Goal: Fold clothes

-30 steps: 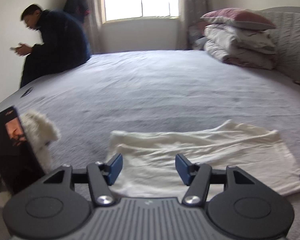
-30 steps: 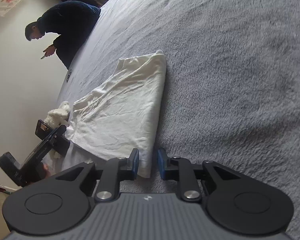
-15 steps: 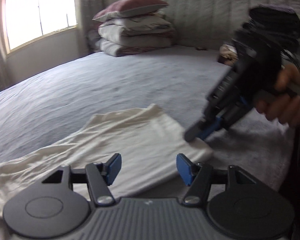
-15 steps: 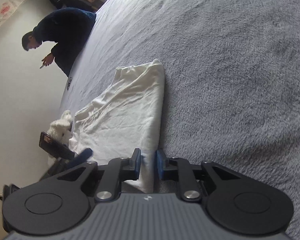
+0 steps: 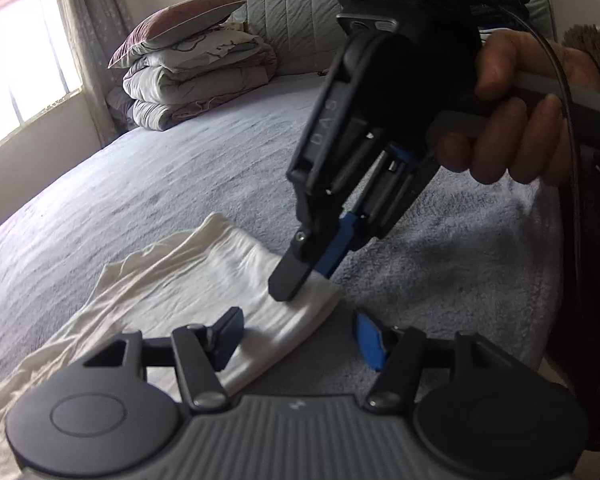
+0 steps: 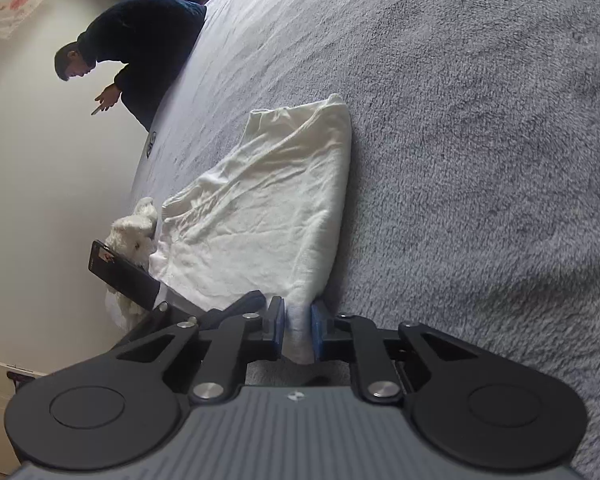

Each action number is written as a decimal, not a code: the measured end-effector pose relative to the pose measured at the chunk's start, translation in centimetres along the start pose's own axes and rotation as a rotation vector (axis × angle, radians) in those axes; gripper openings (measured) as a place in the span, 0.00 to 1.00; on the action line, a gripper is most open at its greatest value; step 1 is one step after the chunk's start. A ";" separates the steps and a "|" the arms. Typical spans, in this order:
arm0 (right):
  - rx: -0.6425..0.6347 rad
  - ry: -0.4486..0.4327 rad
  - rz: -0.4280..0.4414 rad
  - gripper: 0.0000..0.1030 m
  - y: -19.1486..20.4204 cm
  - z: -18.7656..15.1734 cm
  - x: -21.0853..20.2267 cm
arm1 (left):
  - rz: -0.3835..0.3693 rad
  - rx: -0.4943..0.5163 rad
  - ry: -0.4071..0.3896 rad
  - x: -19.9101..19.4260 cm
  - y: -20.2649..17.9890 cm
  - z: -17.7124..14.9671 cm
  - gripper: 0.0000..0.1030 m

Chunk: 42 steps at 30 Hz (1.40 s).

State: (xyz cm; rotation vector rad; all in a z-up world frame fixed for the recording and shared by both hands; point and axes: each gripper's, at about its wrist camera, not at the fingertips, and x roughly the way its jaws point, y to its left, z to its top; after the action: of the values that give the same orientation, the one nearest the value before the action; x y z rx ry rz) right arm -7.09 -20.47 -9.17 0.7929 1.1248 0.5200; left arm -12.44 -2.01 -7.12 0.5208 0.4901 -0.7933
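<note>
left wrist: left gripper hovering with fingers spread wide, straddling near corner of white garment lying on bed | right wrist: right gripper pinching garment corner between narrowed fingers, rest stretching ahead-left

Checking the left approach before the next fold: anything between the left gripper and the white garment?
Nothing visible. The left gripper is open with the white garment directly ahead, its near edge already between the jaws. The right gripper is shut on the garment's corner just beyond, close but not blocking.
</note>
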 end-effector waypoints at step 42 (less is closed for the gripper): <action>0.021 -0.407 -0.120 0.06 -2.5 4.9 -2.3 | 0.126 -0.330 -0.065 -0.7 -2.3 2.8 0.06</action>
State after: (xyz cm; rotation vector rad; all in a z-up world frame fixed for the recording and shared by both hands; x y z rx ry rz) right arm -3.45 -25.17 -8.73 0.8007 0.7949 0.2315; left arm -14.00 -4.68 -5.14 0.2162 0.5108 -0.5914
